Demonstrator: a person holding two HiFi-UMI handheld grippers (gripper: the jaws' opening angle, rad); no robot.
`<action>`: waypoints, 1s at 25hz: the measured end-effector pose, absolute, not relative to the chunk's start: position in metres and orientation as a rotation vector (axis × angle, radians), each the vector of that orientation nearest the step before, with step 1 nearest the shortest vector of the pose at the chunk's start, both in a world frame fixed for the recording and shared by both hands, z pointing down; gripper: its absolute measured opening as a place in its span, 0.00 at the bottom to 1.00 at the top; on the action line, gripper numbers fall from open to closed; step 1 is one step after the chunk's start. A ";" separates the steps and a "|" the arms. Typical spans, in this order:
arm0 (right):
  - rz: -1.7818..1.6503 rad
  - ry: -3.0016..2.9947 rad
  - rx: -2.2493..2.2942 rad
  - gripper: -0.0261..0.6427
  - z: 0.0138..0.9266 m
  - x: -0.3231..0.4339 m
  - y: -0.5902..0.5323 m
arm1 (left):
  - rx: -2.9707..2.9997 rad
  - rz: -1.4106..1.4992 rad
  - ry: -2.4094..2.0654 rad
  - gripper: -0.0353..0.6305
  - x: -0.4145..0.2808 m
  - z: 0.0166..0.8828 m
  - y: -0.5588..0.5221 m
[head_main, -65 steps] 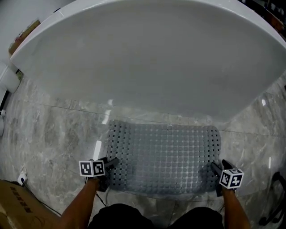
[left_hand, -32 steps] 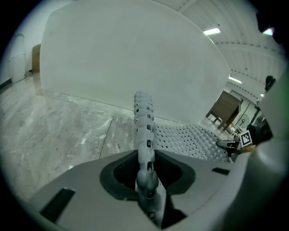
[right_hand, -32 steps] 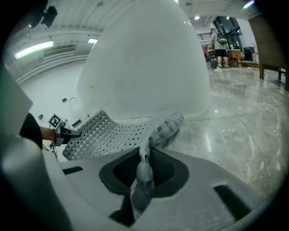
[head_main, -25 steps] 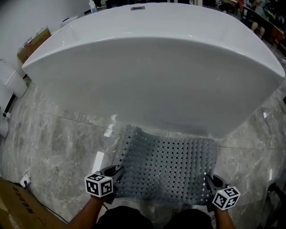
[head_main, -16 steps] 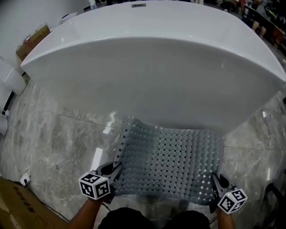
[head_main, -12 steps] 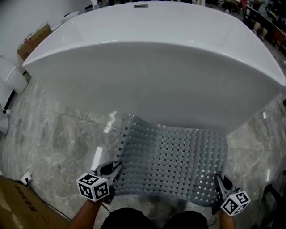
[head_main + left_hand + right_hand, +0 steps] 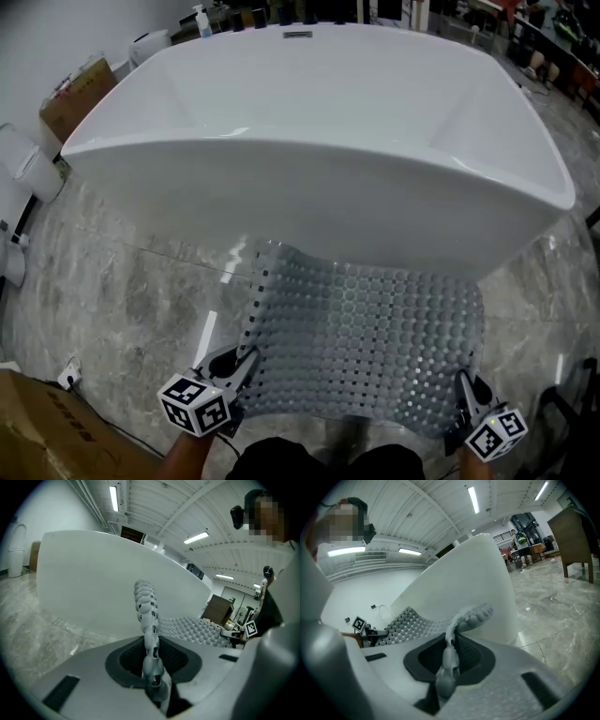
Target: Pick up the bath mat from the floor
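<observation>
The grey perforated bath mat (image 7: 370,333) hangs lifted off the marble floor (image 7: 112,291), stretched between both grippers in front of the bathtub. My left gripper (image 7: 246,361) is shut on the mat's near left corner; the mat's knobbly edge (image 7: 147,620) runs straight out from between its jaws. My right gripper (image 7: 462,389) is shut on the near right corner, where the mat's edge (image 7: 461,620) curls up between the jaws. The far edge of the mat rises toward the tub's side.
A large white bathtub (image 7: 309,122) fills the space ahead. A cardboard box (image 7: 47,431) sits at the lower left, another box (image 7: 75,94) and white fixtures (image 7: 23,164) at the far left. A pump bottle (image 7: 202,21) stands beyond the tub.
The mat lay flat on the floor at first. Both grippers have since raised it, and the view has tilted up over the tub's inside.
</observation>
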State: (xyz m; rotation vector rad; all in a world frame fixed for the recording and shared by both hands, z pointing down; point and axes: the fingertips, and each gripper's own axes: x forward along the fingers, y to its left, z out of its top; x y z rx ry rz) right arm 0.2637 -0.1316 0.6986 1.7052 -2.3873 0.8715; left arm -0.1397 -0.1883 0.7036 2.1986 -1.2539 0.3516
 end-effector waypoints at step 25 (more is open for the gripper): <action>0.832 -2.410 1.758 0.11 0.360 0.248 -0.102 | 2.202 0.271 -1.280 0.16 -0.148 0.370 -0.150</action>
